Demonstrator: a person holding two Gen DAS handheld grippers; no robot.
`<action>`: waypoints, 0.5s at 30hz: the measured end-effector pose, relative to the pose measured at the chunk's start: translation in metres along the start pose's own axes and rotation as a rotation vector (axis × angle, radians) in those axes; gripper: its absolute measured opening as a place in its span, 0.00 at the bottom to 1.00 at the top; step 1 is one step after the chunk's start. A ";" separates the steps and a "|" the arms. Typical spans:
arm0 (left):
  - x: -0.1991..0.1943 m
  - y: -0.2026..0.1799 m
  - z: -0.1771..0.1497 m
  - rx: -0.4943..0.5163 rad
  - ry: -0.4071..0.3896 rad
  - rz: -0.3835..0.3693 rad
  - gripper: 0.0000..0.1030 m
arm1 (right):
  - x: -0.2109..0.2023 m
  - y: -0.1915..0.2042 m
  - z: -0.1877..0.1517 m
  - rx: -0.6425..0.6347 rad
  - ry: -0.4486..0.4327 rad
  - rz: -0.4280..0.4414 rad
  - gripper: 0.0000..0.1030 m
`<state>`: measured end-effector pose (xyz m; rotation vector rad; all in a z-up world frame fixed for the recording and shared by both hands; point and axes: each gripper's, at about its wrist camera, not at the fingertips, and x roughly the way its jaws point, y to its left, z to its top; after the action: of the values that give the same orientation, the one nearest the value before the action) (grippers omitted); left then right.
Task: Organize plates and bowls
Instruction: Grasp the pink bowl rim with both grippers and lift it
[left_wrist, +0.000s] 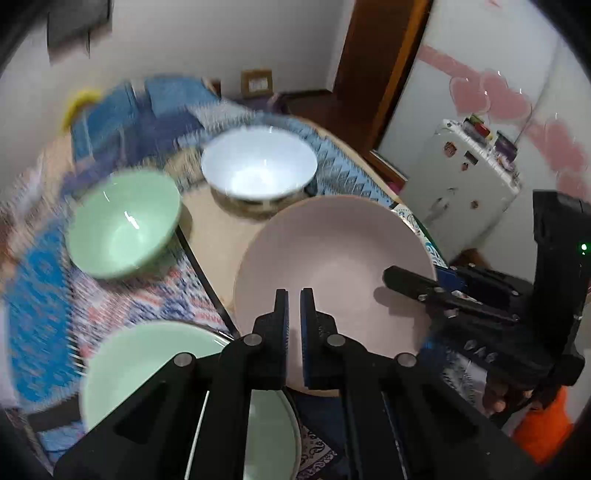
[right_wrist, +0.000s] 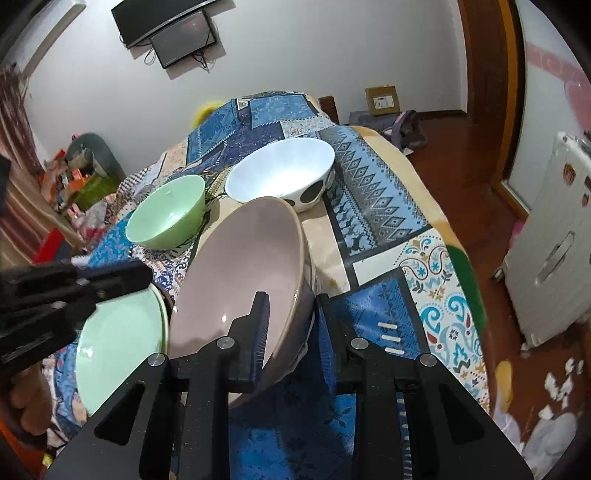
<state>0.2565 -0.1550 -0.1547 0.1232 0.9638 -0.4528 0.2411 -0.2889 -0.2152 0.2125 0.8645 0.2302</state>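
Note:
A large pink bowl (right_wrist: 243, 269) is tilted above the patterned table, its rim between my right gripper's (right_wrist: 291, 306) fingers, which straddle the wall but look a little apart from it. It also shows in the left wrist view (left_wrist: 332, 266). My left gripper (left_wrist: 293, 295) has its jaws nearly together and empty, just in front of the pink bowl. A green plate (left_wrist: 147, 354) lies below it. A green bowl (left_wrist: 122, 225) and a white spotted bowl (right_wrist: 284, 173) stand farther back.
The patterned tablecloth (right_wrist: 388, 206) covers the table, whose right edge drops to a wooden floor. A white fridge (left_wrist: 465, 181) stands to the right. A cardboard box (right_wrist: 382, 99) sits by the far wall.

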 end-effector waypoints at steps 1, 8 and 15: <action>-0.002 -0.002 0.001 0.009 -0.012 0.000 0.05 | 0.005 -0.002 0.000 0.003 0.008 -0.005 0.21; 0.018 0.033 -0.006 -0.102 0.042 0.037 0.05 | 0.015 -0.017 -0.002 0.060 0.024 0.016 0.20; 0.030 0.051 -0.005 -0.152 0.064 0.061 0.36 | 0.014 -0.022 -0.009 0.059 0.030 0.015 0.21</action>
<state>0.2886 -0.1169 -0.1867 0.0292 1.0506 -0.3201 0.2456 -0.3050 -0.2376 0.2710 0.9005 0.2227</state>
